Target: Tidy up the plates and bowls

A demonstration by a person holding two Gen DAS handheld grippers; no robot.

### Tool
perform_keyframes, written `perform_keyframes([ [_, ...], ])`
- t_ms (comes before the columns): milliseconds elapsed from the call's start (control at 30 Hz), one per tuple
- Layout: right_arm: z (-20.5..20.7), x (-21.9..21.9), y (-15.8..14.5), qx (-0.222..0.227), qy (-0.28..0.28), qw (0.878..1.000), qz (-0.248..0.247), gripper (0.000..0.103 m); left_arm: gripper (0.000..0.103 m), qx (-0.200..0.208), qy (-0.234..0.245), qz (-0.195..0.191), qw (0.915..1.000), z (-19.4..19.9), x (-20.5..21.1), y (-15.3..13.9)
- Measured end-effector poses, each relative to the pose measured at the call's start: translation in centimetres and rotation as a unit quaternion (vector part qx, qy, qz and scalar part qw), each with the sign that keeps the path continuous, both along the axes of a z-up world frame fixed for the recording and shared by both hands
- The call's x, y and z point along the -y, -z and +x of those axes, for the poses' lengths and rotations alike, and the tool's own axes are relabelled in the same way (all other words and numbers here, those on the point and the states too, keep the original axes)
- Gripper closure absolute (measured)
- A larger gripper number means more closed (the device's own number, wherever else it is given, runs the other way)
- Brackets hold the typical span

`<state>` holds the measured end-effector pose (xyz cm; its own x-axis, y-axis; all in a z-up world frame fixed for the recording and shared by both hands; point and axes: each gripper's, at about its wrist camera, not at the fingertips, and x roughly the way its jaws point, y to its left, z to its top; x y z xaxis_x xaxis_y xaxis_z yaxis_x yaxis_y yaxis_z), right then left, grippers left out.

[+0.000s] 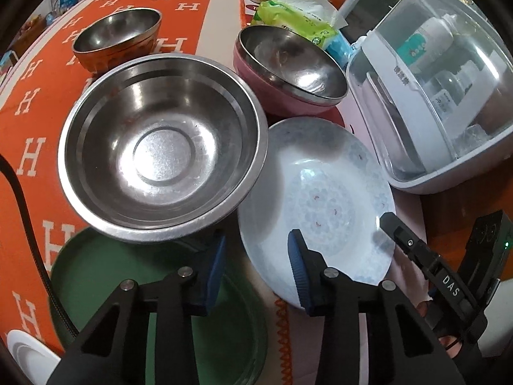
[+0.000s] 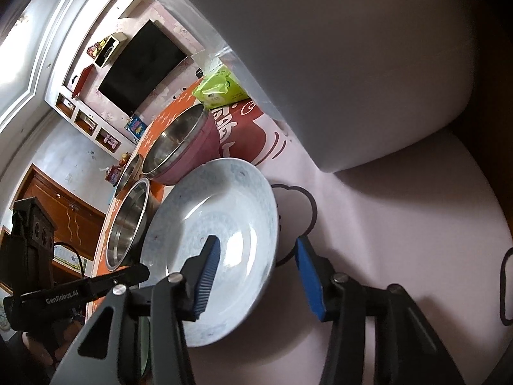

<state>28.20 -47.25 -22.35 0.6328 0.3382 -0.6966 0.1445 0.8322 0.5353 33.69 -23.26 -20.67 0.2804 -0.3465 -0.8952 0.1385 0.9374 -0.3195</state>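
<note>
A large steel bowl (image 1: 163, 163) sits mid-table, partly over a green plate (image 1: 128, 288). A pale blue patterned plate (image 1: 320, 199) lies to its right. My left gripper (image 1: 256, 269) is open, one finger by the steel bowl's near rim, the other over the blue plate's near edge. My right gripper (image 2: 256, 272) is open and straddles the blue plate's (image 2: 218, 224) right rim; it also shows in the left wrist view (image 1: 416, 250). A pink steel-lined bowl (image 1: 288, 64) and a brown steel-lined bowl (image 1: 118, 35) stand behind.
A white sterilizer box with a clear lid (image 1: 433, 96) stands at the right, close to the blue plate. A green wipes pack (image 1: 298, 22) lies behind the pink bowl. A white dish (image 1: 25, 356) shows at the lower left. An orange cloth (image 1: 41, 112) covers the table.
</note>
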Motion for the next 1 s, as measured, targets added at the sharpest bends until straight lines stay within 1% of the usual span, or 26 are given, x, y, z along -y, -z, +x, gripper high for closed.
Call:
perform_keyframes([
  [67,0.1,0.0,0.2,-0.003,-0.002,1.000,0.002,0.058,0.066,0.000,0.002,0.003,1.0000,0.2,0.3,0.2],
  [133,0.1,0.0,0.4,-0.006,-0.004,1.000,0.004,0.064,0.066,-0.002,0.006,0.006,1.0000,0.3,0.8,0.5],
  [300,0.3,0.0,0.9,-0.008,-0.008,1.000,0.012,0.070,0.069,-0.010,0.013,0.007,0.9998,0.4,1.6,1.3],
  [333,0.4,0.0,1.0,-0.008,-0.008,1.000,0.014,0.073,0.069,-0.010,0.013,0.009,0.9998,0.4,1.7,1.4],
  [433,0.4,0.0,1.2,-0.005,-0.010,1.000,0.013,0.076,0.070,-0.009,0.012,0.012,0.9998,0.5,2.0,1.6],
  [667,0.5,0.3,1.4,0.007,-0.010,1.000,0.021,0.080,0.078,0.005,-0.003,0.023,0.9997,0.7,2.4,2.0],
  [733,0.4,0.5,1.6,0.007,-0.007,1.000,0.024,0.086,0.082,0.003,-0.007,0.027,0.9996,0.7,2.3,2.3],
  [800,0.3,0.7,1.7,0.004,-0.005,1.000,0.023,0.090,0.083,0.002,-0.010,0.029,0.9995,0.8,2.4,2.5],
  [1000,0.3,0.7,1.6,0.004,-0.007,1.000,0.025,0.090,0.083,0.003,-0.013,0.028,0.9995,0.6,2.2,2.6],
])
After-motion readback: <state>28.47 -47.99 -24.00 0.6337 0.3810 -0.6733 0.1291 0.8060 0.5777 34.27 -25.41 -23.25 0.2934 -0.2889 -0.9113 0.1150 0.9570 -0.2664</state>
